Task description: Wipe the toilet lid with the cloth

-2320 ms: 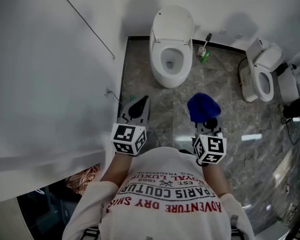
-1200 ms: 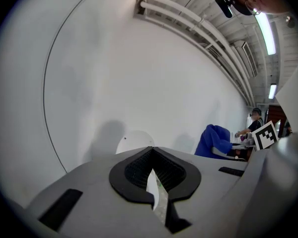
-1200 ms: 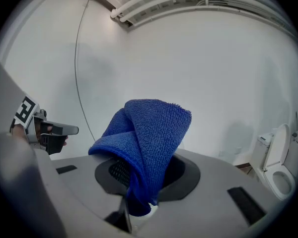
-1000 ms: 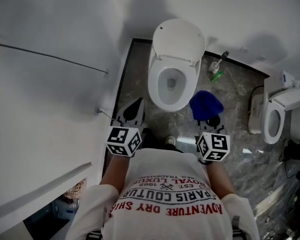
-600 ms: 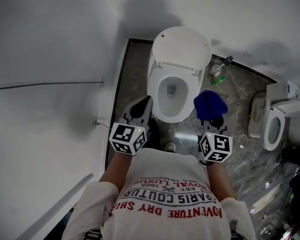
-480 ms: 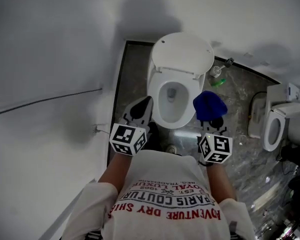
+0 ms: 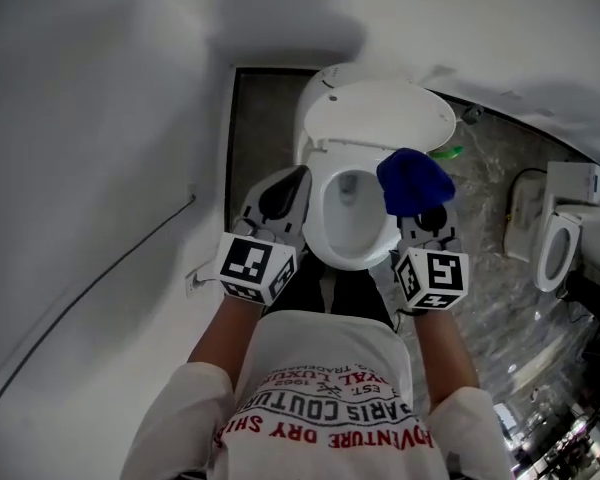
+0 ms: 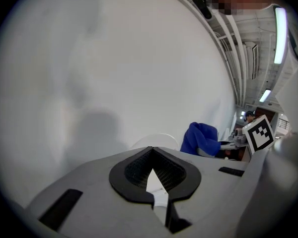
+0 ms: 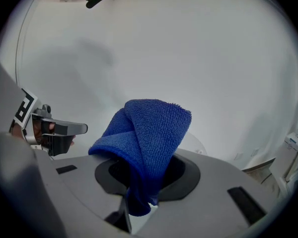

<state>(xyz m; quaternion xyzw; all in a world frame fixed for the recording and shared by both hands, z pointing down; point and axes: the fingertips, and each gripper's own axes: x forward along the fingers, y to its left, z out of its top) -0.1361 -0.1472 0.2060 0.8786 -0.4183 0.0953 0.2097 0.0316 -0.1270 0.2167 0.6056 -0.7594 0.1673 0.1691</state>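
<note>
Jaws on the left gripper (image 8: 151, 152) stand closed, the dark pads meeting at the tips with only a thin slit behind them. I find nothing held there. Jaws on the right gripper (image 9: 145, 162) are clamped on the blue cloth (image 9: 150, 130). It is pinched at its lower fold and stands up out of the grip in a loose bundle.

From the head view, nearest me is the person's white printed shirt (image 7: 330, 393). Beyond it the left gripper (image 7: 296, 178) sits at 11 o'clock and the right gripper (image 7: 421, 213) at 1 o'clock. Both point toward 12 o'clock and are well apart from each other. The cloth (image 7: 413, 180) overlies the right-hand rim of the toilet bowl (image 7: 325, 243), at about 1 o'clock from the bowl's centre. The left jaws overlie the bowl's rim at about 9 o'clock; contact cannot be confirmed.

The toilet lid (image 7: 390, 118) is raised, at 12 o'clock beyond the bowl. The cloth lies just short of the lid's lower edge, and I cannot tell whether it touches. Dark stone floor (image 7: 255, 118) shows at 11 o'clock beside a white wall (image 7: 90, 118). A second toilet (image 7: 558, 253) stands at 3 o'clock, well apart.
</note>
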